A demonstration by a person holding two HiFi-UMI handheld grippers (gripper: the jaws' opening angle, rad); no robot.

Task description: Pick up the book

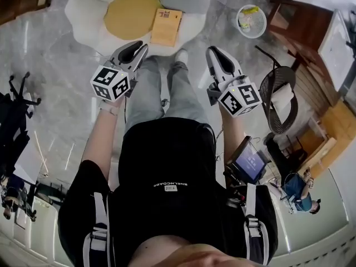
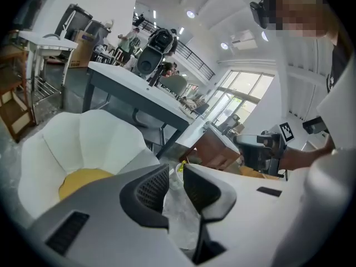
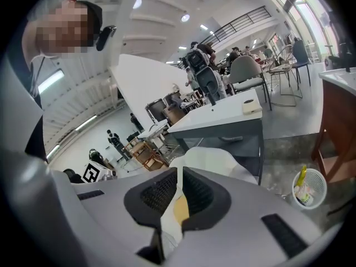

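Nearest, the person stands holding both tools out at about waist height, well above the floor (image 1: pixel 50 65). The left gripper (image 1: pixel 139 46) has its fingers a narrow gap apart. Its own view shows only floor through that gap, so it holds nothing. The right gripper (image 1: pixel 214 51) is the same: a thin slit between the fingers and nothing clamped. A tan patch shows through that slit and is probably the target.

Past the person's shoes sits a white flower-shaped cushion (image 1: pixel 89 15) with a yellow centre. The book (image 1: pixel 166 26) lies flat on it, just right of the yellow disc, with its near short edge towards the person. It is between the two tools in left-right terms but clearly farther away and lower than both. Far right of it, well apart, stands a white wastebasket (image 1: pixel 251 21).

The step in hand looks like the reach, with no contact yet. To do it well:
- The fingers probably need to open wider before they arrive.
- The tool should come in low and shallow at the near short edge.
- The cover lies flush on a soft surface, so one finger will likely have to press the cushion down beside the edge and slide under. The other finger then closes on top.
- The right tool seems better lined up, and the left could steady the far edge so the book does not skid away.
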